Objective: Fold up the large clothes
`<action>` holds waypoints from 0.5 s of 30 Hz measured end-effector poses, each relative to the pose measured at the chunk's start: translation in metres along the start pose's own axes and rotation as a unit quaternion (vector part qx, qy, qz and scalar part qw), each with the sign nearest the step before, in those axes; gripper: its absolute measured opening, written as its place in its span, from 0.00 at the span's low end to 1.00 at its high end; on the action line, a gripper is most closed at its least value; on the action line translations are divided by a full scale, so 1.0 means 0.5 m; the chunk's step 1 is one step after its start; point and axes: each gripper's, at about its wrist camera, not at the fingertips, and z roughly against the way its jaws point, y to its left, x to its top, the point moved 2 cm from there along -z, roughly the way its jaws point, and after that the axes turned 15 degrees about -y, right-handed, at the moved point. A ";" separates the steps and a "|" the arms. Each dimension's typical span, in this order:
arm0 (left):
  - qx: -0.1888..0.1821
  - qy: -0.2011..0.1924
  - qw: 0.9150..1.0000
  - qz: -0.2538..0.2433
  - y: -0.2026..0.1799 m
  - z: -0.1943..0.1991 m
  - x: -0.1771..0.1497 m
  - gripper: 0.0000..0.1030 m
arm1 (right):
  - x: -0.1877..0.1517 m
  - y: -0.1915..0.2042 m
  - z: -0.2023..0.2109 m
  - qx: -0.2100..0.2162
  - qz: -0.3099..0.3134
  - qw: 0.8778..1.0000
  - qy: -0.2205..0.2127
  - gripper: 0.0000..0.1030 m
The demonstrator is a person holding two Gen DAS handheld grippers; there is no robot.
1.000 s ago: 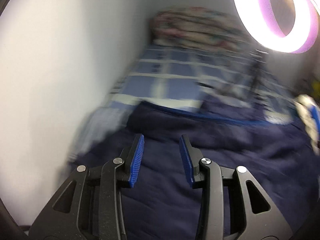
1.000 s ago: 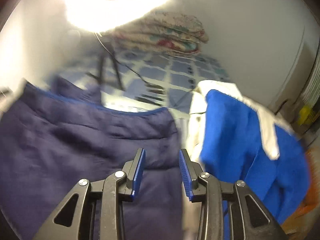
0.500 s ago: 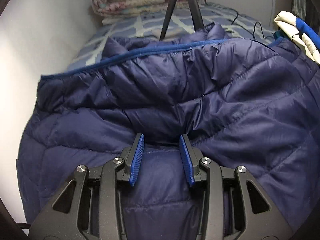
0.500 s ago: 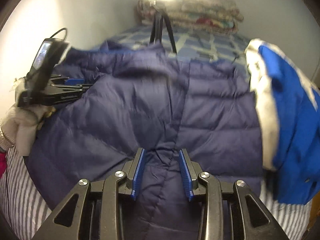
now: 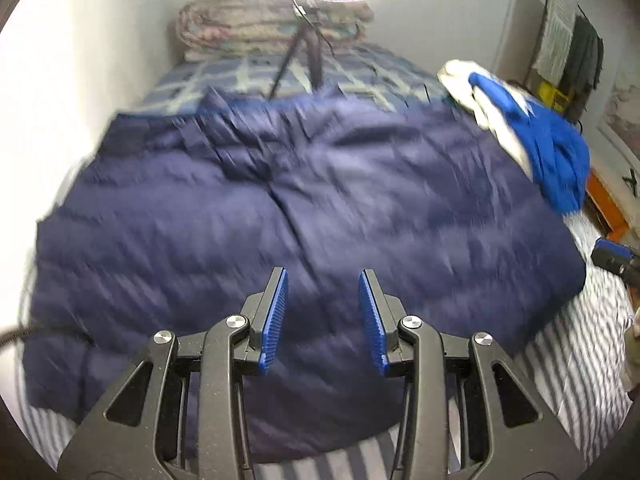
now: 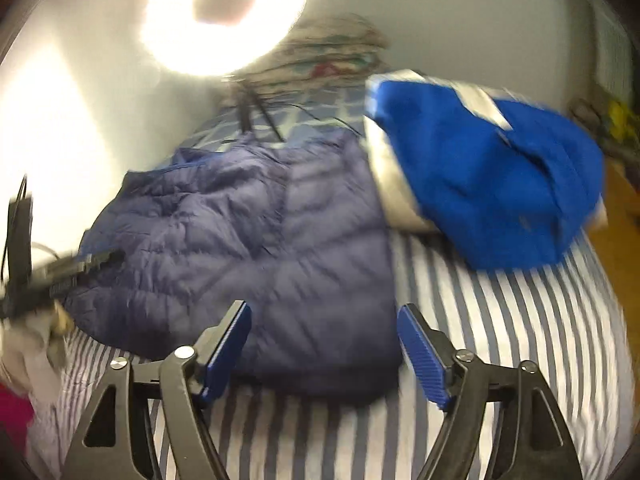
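A dark navy quilted puffer jacket (image 5: pixel 280 208) lies folded on the striped bed sheet; it also shows in the right wrist view (image 6: pixel 260 240). My left gripper (image 5: pixel 322 316) hovers above its near edge, open and empty. My right gripper (image 6: pixel 324 344) is open wide and empty, over the jacket's near right corner. The left gripper (image 6: pixel 80 264) also shows at the left edge of the right wrist view, beside the jacket. The tip of the right gripper (image 5: pixel 612 258) shows at the right edge of the left wrist view.
A blue and white garment (image 6: pixel 480 176) lies in a heap to the right of the jacket, also in the left wrist view (image 5: pixel 536 140). A tripod (image 5: pixel 304 56) with a bright ring light (image 6: pixel 224 12) stands on the checked blanket behind. Folded quilts (image 5: pixel 272 24) lie against the far wall.
Both grippers have pulled back and up from the jacket toward the near edge of the bed. The right gripper's jaws have opened wider. The jacket lies flatter.
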 end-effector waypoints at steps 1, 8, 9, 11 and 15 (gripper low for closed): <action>0.003 0.007 1.000 0.005 -0.007 -0.006 -0.016 0.36 | -0.019 -0.019 0.004 -0.011 -0.023 1.000 0.006 0.83; 0.017 0.025 0.999 0.025 -0.008 -0.014 -0.056 0.36 | -0.097 -0.106 -0.055 0.007 -0.212 0.975 0.069 0.84; 0.020 0.028 0.999 0.034 -0.002 0.012 -0.048 0.36 | -0.101 -0.112 -0.063 0.015 -0.235 0.969 0.072 0.84; 0.017 0.016 0.999 0.047 0.006 0.074 -0.039 0.36 | -0.101 -0.118 -0.071 0.017 -0.252 0.965 0.067 0.85; 0.007 -0.005 0.998 0.066 0.004 0.278 -0.028 0.36 | -0.083 -0.126 -0.089 0.005 -0.261 0.963 0.058 0.83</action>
